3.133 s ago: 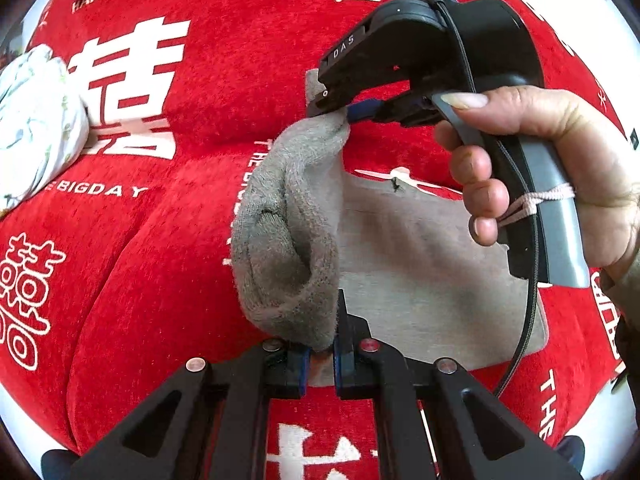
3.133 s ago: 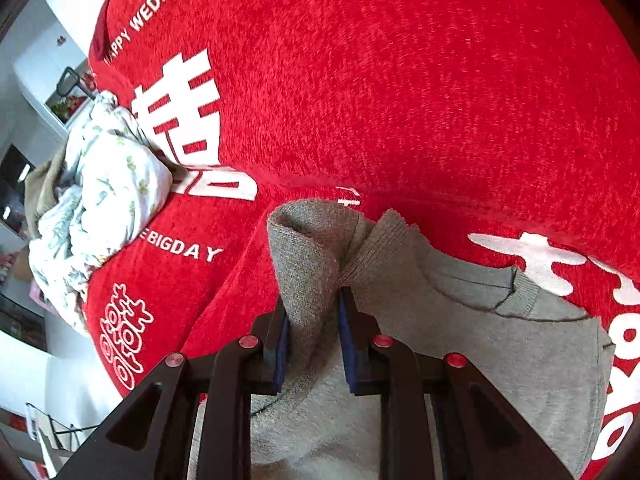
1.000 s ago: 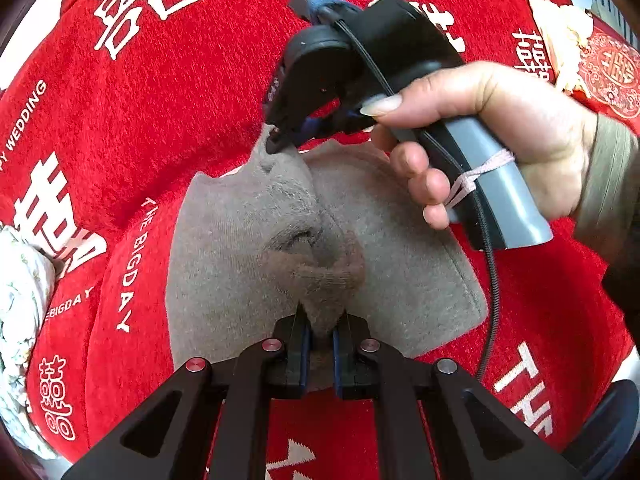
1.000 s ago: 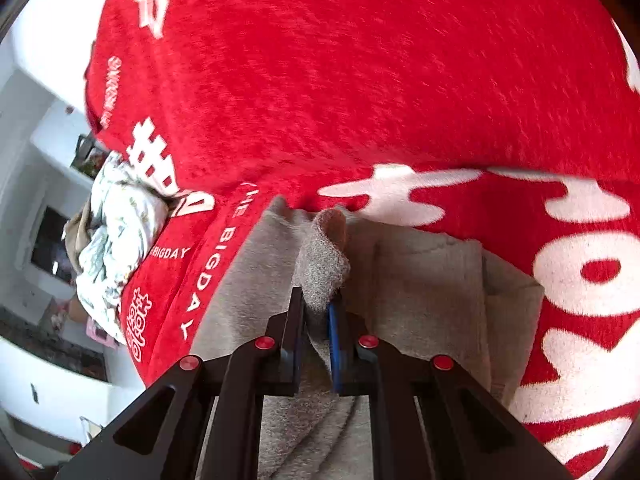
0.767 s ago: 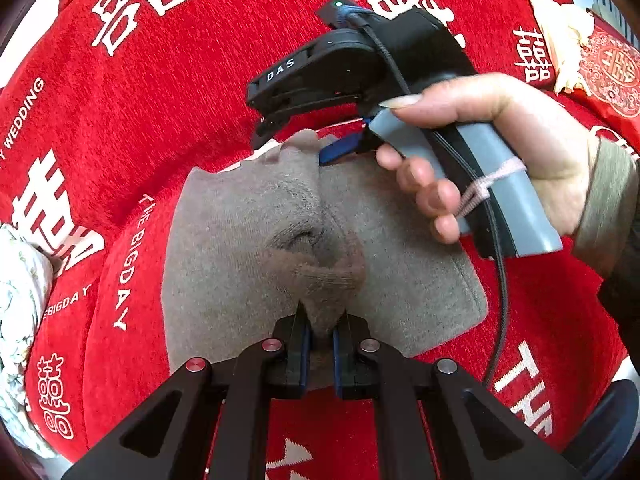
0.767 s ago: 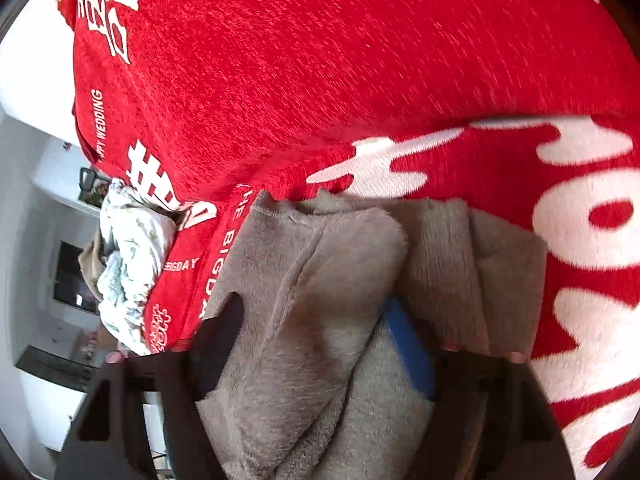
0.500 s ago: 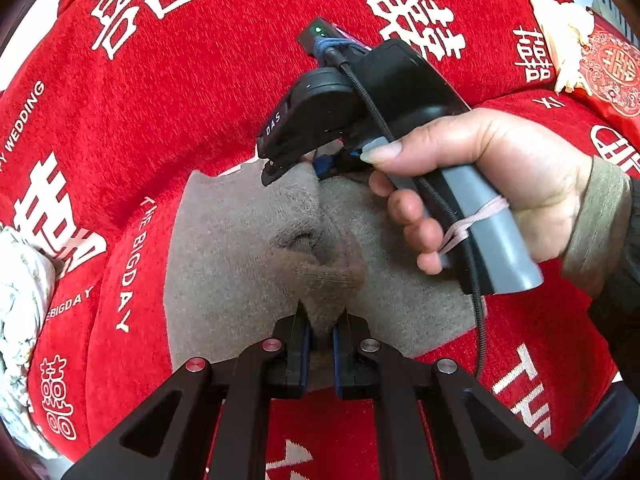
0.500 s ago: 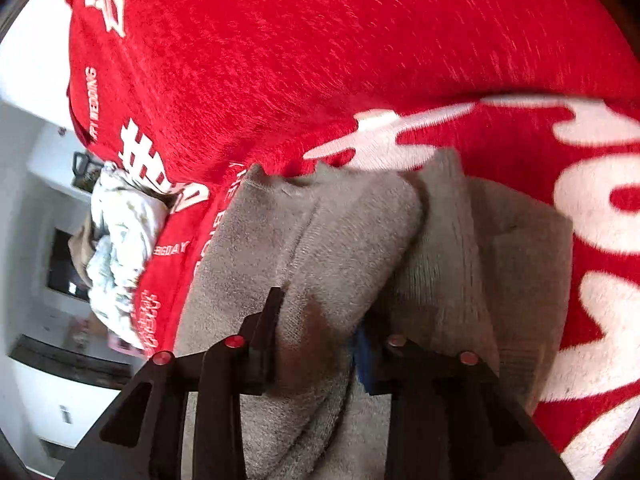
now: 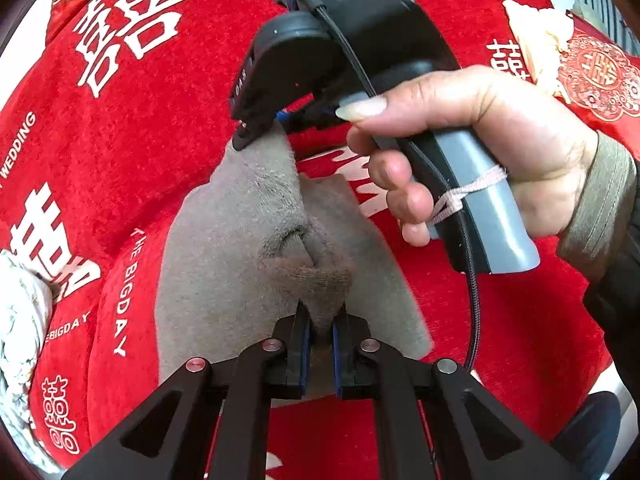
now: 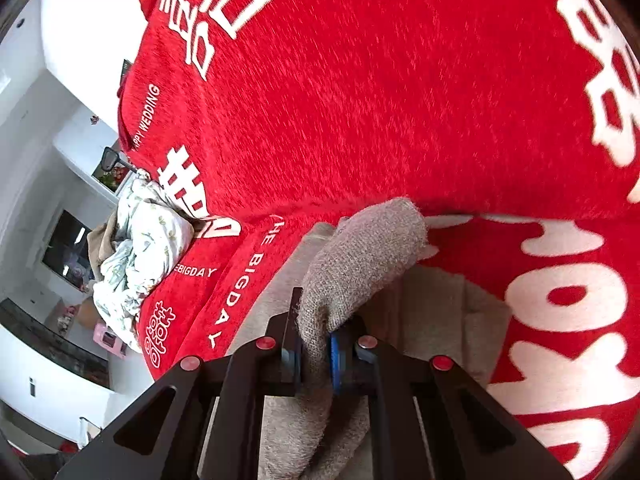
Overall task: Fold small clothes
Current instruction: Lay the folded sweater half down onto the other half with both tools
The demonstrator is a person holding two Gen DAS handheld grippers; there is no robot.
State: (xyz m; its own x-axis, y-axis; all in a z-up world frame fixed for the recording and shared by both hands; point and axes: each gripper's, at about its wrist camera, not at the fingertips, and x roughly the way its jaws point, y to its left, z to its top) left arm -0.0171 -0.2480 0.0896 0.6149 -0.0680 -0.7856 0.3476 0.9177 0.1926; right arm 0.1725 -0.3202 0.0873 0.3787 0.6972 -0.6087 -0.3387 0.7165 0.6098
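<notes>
Red printed sofa cover (image 10: 360,100), white walls (image 10: 24,128)

One grey garment (image 9: 224,264), two claws: left (image 9: 319,330), right (image 10: 314,344); one floral cloth bundle (image 10: 140,252); one red blanket (image 10: 360,100).

Bright daylight is filling both pictures, and the colors are looking strong. The round lens is bending everything near the dark corners. The right view is looking a little blurry.
</notes>
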